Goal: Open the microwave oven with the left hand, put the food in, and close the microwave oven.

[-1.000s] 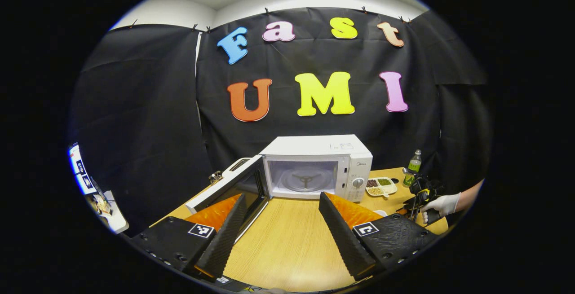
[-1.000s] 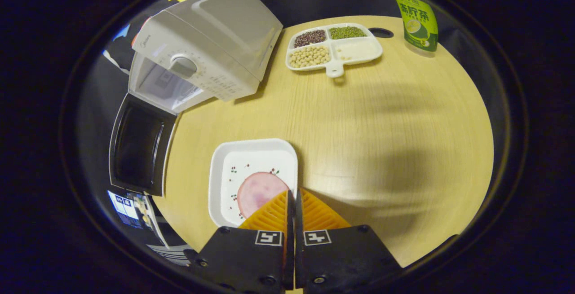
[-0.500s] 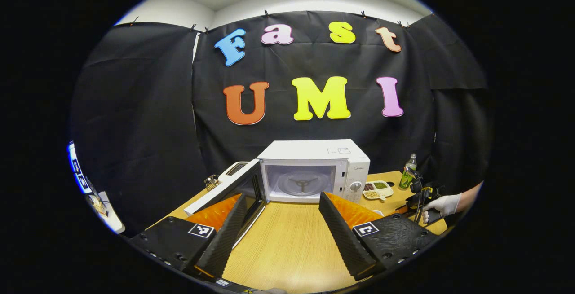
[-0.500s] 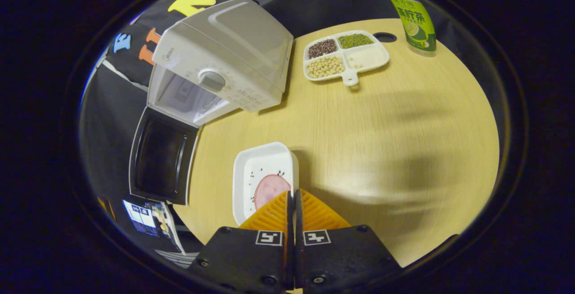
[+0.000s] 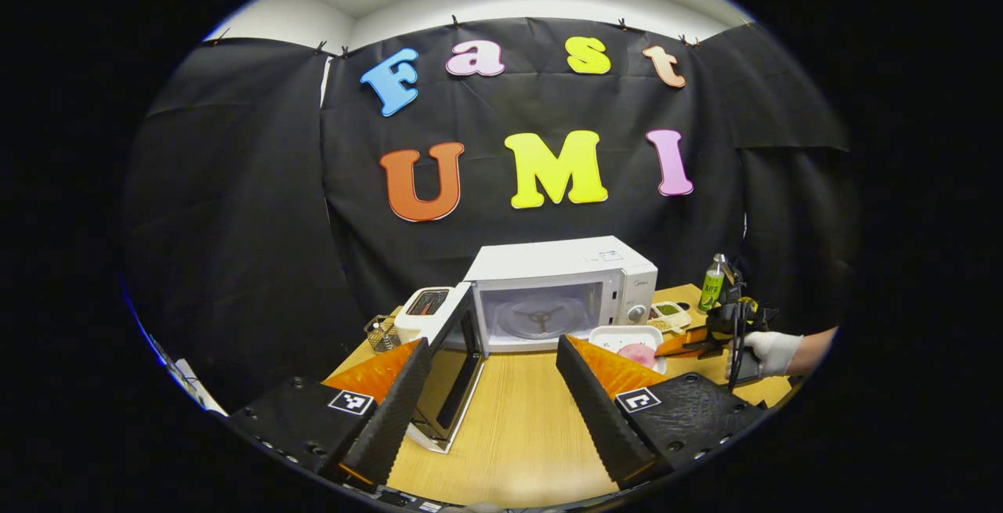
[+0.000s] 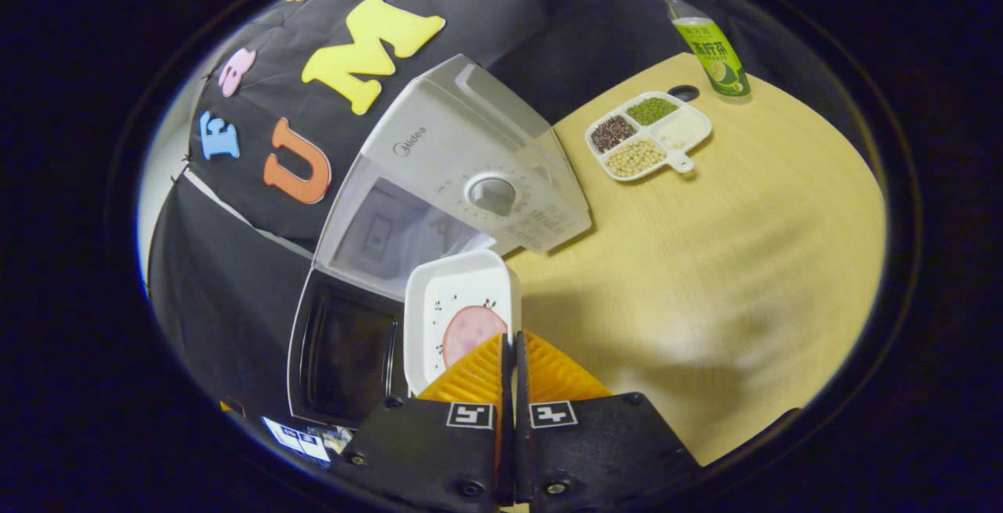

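While the left gripper (image 5: 486,388) hung over the near edge of the wooden table (image 5: 509,427), its two fingers stood wide apart with nothing between them and touched nothing. Beyond them, in the left gripper view, the white microwave oven (image 5: 560,290) sat at the far side of the table with its door (image 5: 454,368) swung open to the left, so the glass turntable (image 5: 539,317) inside was in plain sight. A toaster (image 5: 423,309) and a small wire basket (image 5: 380,333) stood to the left of the oven. On the right, a gloved hand (image 5: 768,348) carried the right gripper (image 5: 689,338), whose fingers reached to the white tray (image 5: 623,337) with a pink slice of food (image 5: 639,354) on it, just in front of the oven's right part. A green bottle (image 5: 711,287) stood far right, with a divided dish (image 5: 670,313) near it.

Seen in the right gripper view, the right gripper (image 6: 513,352) had its fingers pressed together on the near rim of the white tray (image 6: 458,301), pinching it so the tray was held out in front. The food (image 6: 470,333) lay on the tray's near half. Past the tray's far end were the microwave oven (image 6: 462,176) and its open cavity, with the door (image 6: 345,356) lying open to the left. Farther right on the table (image 6: 744,278) sat the divided dish (image 6: 646,133) of beans and grains, and beyond it the bottle (image 6: 709,43).
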Available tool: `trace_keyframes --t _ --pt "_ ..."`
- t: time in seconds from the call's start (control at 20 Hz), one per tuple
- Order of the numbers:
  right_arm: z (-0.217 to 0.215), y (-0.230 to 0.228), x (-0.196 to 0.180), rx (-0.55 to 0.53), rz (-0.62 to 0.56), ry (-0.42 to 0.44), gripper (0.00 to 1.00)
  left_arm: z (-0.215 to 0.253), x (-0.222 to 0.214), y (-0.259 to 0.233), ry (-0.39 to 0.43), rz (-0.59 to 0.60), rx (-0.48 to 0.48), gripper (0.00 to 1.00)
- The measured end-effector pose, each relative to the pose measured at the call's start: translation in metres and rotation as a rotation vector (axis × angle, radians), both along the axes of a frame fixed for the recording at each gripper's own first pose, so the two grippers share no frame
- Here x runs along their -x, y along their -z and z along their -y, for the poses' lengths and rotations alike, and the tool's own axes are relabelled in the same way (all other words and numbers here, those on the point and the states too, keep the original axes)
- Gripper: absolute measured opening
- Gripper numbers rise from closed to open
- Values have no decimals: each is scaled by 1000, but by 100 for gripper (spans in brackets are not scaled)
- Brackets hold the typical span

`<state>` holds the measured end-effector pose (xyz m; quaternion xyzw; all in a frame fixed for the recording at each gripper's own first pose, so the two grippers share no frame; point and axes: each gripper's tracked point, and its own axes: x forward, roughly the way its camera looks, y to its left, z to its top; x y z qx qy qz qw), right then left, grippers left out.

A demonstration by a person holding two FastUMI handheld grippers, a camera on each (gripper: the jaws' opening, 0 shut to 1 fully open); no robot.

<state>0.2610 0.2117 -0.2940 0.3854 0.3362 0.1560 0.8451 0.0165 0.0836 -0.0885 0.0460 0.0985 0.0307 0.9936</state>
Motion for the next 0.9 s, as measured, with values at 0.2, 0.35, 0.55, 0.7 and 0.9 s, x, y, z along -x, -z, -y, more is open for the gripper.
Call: trace_keyframes --t 0.2,0.35,0.55,0.7,0.9 --pt "-67 -21 -27 -125 65 131 0 -19 5 13 36 -44 -3 100" --pt "-109 -29 -58 -183 97 238 0 -38 8 23 27 -58 -23 96" --pt "-150 -27 -92 -248 94 393 4 -64 6 37 -5 -80 -36 96" --pt "-172 -20 -116 -277 66 477 4 -81 2 47 -33 -103 -9 96" --pt "-193 -15 -147 -272 67 525 4 -99 -3 58 -59 -133 -13 96"
